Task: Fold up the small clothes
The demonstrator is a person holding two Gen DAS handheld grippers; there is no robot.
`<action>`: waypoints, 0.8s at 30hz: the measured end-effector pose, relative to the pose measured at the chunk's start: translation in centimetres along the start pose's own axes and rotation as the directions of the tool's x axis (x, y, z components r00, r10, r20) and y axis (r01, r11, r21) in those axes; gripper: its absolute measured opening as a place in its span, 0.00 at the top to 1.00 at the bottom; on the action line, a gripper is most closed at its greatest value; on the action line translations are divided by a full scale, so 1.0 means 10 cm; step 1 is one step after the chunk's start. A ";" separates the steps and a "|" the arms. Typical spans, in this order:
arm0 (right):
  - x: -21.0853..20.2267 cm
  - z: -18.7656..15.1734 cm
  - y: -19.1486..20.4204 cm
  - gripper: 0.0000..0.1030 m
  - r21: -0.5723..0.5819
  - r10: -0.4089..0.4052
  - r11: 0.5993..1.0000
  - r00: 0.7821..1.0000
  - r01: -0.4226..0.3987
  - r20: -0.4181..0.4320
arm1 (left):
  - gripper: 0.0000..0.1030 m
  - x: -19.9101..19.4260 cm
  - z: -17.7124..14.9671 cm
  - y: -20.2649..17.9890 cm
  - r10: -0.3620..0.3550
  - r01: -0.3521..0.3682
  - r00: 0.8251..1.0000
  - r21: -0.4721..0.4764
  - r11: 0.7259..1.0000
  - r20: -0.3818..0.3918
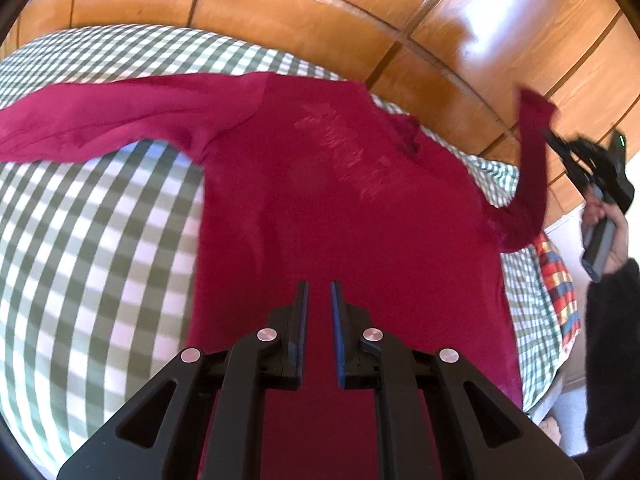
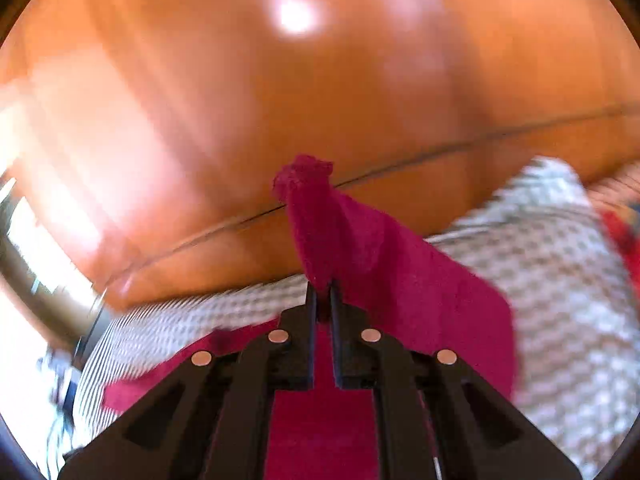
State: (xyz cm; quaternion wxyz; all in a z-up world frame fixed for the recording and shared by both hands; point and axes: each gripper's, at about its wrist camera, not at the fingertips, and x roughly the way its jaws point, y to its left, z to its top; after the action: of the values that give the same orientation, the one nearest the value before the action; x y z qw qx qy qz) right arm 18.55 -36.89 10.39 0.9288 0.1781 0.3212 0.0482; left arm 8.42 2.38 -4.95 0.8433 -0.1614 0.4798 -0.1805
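A dark red long-sleeved shirt (image 1: 340, 208) lies spread flat on a green-and-white checked bedcover (image 1: 92, 240). Its left sleeve (image 1: 100, 120) stretches out to the left. My left gripper (image 1: 319, 286) hovers over the shirt's lower body, its jaws a little apart and empty. My right gripper (image 2: 324, 290) is shut on the right sleeve (image 2: 316, 216) near its cuff and holds it lifted off the bed. In the left wrist view the right gripper (image 1: 550, 134) shows at the far right, with the sleeve (image 1: 532, 168) hanging from it.
A glossy wooden panelled wall (image 1: 320, 12) stands right behind the bed and fills the right wrist view (image 2: 280, 100). A multicoloured checked cloth (image 1: 558, 280) lies at the bed's right edge. The person's dark-sleeved arm (image 1: 612, 340) is at the right.
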 end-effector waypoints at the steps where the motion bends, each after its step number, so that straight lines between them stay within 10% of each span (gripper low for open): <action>1: 0.17 -0.10 0.25 0.95 -0.042 0.031 0.999 0.999 -0.033 -0.034 | 0.91 0.01 0.03 -0.01 -0.009 0.009 1.000 0.000 1.000 0.002; 9: 1.14 -1.08 1.30 0.89 -0.184 0.127 0.964 0.938 -0.194 -0.322 | 0.91 0.10 0.38 0.07 -0.090 0.090 0.996 -0.027 0.996 0.015; 12: 1.00 -1.25 1.22 0.50 -0.168 0.152 0.962 0.931 -0.216 -0.331 | 0.91 0.17 0.52 0.11 -0.107 0.108 0.994 -0.042 0.993 0.016; 14: 0.81 -1.25 1.08 0.49 -0.178 0.142 0.963 0.944 -0.201 -0.298 | 0.91 0.24 0.63 0.15 -0.114 0.114 0.993 -0.058 0.992 0.017; 20: 0.05 -1.24 0.08 0.46 -0.125 -0.032 0.992 0.983 0.009 -0.183 | 0.91 0.43 0.92 0.24 -0.081 0.083 0.996 -0.097 0.992 0.023; 24: -0.23 -1.42 -0.76 0.44 -0.015 -0.214 0.977 0.959 0.215 -0.186 | 0.91 0.67 1.11 0.25 -0.038 0.040 0.999 -0.100 0.994 0.020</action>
State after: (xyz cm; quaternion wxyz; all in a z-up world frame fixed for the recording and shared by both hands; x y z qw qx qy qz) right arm 7.87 -40.15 -1.39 0.8938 0.1396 0.4245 -0.0369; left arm 21.61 2.62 -5.64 0.8348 -0.2143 0.4773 -0.1711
